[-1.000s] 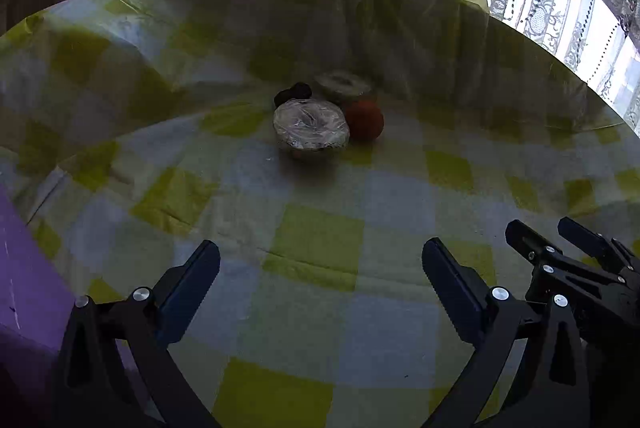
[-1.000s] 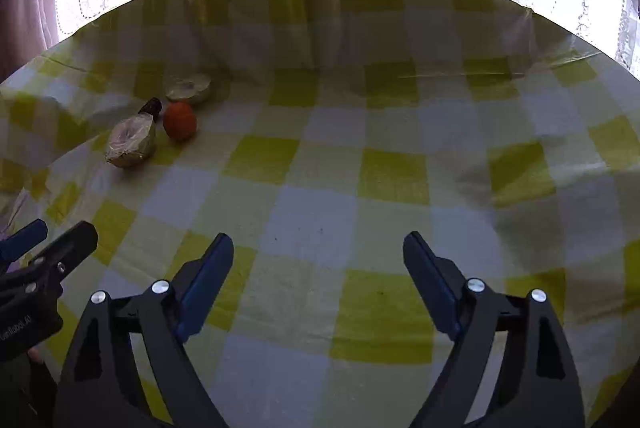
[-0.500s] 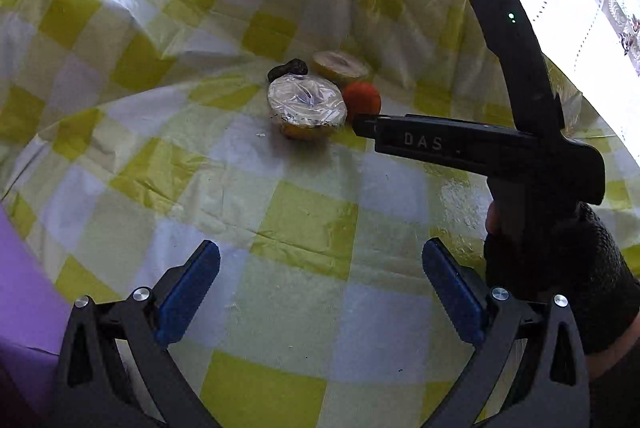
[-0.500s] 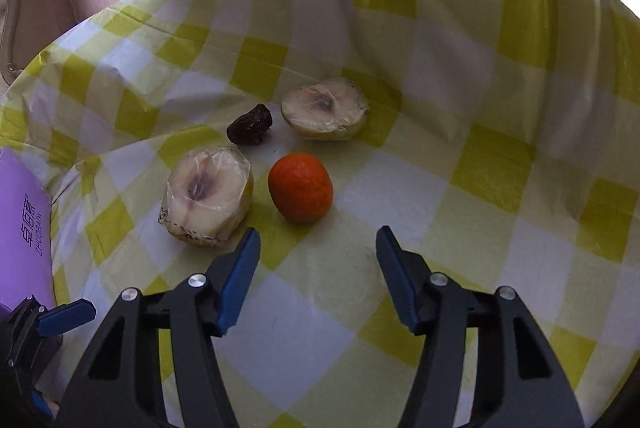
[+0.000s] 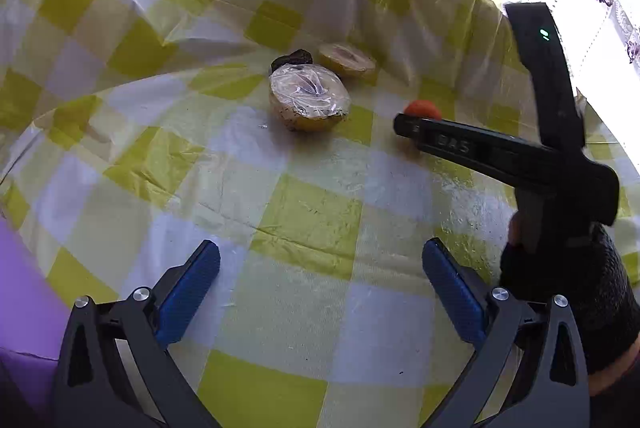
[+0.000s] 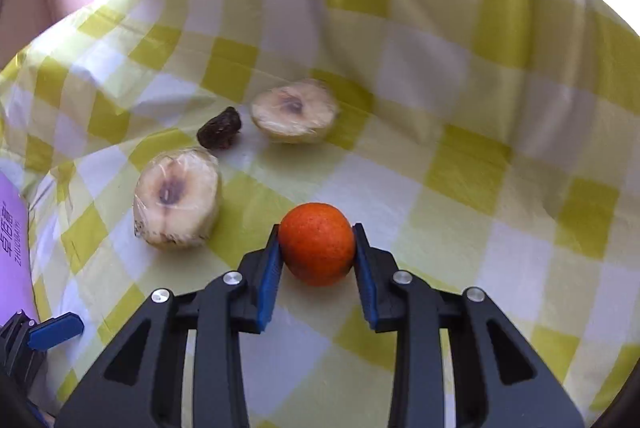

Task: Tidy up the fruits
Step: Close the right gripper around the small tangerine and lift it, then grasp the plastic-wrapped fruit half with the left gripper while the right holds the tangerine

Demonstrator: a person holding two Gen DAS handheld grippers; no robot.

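Note:
In the right wrist view my right gripper (image 6: 316,252) is shut on a small orange (image 6: 317,243), its blue pads pressed on both sides. A plastic-wrapped fruit half (image 6: 178,197) lies to its left, a second cut half (image 6: 294,115) lies farther back, and a dark dried fruit (image 6: 220,134) sits between them. In the left wrist view my left gripper (image 5: 320,280) is open and empty, well short of the wrapped half (image 5: 310,96). There the orange (image 5: 422,108) peeks over the right gripper's finger (image 5: 472,146).
A yellow-and-white checked cloth (image 5: 312,224) covers the table and rises in folds at the back. A purple object (image 5: 20,292) lies at the left edge; it also shows in the right wrist view (image 6: 12,248). A bright curtained window stands behind.
My right gripper moved forward to the orange and closed on it. The orange now sits to the right of its earlier spot beside the wrapped half. My left gripper stayed open and edged closer.

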